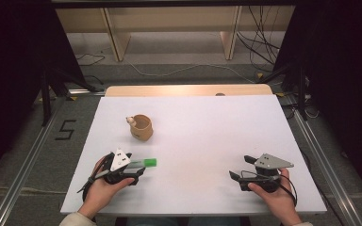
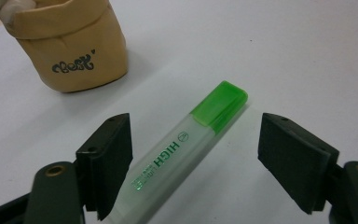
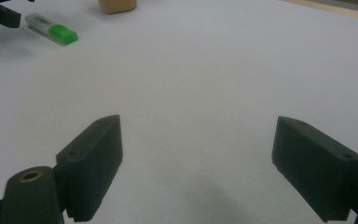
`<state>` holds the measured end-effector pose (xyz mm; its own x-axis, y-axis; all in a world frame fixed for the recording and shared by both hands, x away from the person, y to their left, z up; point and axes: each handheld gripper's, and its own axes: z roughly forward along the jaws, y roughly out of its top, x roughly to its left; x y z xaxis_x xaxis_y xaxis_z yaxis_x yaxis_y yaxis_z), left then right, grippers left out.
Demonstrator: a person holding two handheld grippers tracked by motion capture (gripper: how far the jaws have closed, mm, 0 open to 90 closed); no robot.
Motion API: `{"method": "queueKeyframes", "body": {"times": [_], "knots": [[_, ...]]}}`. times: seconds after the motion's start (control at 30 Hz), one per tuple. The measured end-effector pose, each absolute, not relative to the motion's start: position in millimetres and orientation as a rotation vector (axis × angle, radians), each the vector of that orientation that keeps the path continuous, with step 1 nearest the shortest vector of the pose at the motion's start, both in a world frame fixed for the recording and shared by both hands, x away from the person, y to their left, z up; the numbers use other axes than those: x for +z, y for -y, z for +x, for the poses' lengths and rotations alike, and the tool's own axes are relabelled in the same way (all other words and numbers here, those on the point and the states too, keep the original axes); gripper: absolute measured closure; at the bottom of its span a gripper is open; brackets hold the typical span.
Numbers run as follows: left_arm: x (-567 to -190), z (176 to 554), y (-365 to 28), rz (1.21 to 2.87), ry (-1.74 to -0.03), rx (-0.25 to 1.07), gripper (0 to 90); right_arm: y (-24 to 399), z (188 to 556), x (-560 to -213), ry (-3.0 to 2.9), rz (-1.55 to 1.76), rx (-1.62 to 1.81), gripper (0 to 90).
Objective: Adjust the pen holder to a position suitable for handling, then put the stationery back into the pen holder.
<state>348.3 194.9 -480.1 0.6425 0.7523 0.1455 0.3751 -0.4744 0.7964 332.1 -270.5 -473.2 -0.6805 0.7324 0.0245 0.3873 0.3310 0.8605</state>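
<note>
So the highlighter (image 1: 141, 163) lies on the table (image 1: 207, 132) near-left, right between the left gripper's (image 1: 133, 162) jaws. Pot (image 1: 142, 127) sits just farther back. Right gripper (image 1: 239, 168) is near-right, well apart.

Left gripper (image 1: 131, 165), lower left of high view: black body, pale three-cornered plate with dark dots, black cable looping off. Right gripper (image 1: 241, 167), lower right: black, grey three-cornered plate, black cable. Gripper views: thick black block jaws, small screw holes, brass-ringed pivot holes. Light sleeve cuff (image 1: 75, 219) at bottom edge.
</note>
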Motion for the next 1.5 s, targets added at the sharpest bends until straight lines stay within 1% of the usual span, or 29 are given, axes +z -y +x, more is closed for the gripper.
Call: {"method": "queueKeyframes", "body": {"times": [0.3, 0.57, 0.73, 1.03, 1.13, 1.27, 1.3, 1.33, 1.37, 1.5], "knots": [[-481, 348, -196, 2.096, -0.878, 0.62, 28.3, 270, 333, -473, -2.227, 0.991, 1.291, 17.0], [-479, 350, -197, 2.08, -0.876, 0.636, 31.5, 270, 332, -473, -2.228, 0.994, 1.291, 17.0], [-477, 352, -200, 2.058, -0.905, 0.653, 34.0, 271, 331, -473, -2.231, 0.997, 1.285, 17.0], [-475, 353, -200, 2.054, -0.913, 0.672, 35.1, 271, 331, -474, -2.233, 0.979, 1.296, 17.0], [-472, 356, -201, 2.058, -0.912, 0.696, 43.6, 271, 329, -474, -2.233, 0.982, 1.294, 17.0], [-470, 361, -204, 2.043, -0.942, 0.706, 58.0, 271, 327, -474, -2.242, 0.975, 1.282, 17.0], [-470, 364, -205, 2.05, -0.952, 0.699, 58.0, 271, 327, -474, -2.242, 0.975, 1.282, 17.0], [-470, 366, -206, 2.05, -0.962, 0.7, 60.9, 270, 326, -474, -2.238, 0.976, 1.285, 17.0], [-471, 369, -206, 2.05, -0.977, 0.701, 66.5, 270, 326, -474, -2.241, 0.977, 1.286, 17.0], [-473, 382, -210, 2.079, -1.052, 0.662, 78.8, 270, 325, -474, -2.249, 0.974, 1.275, 17.0]]}}
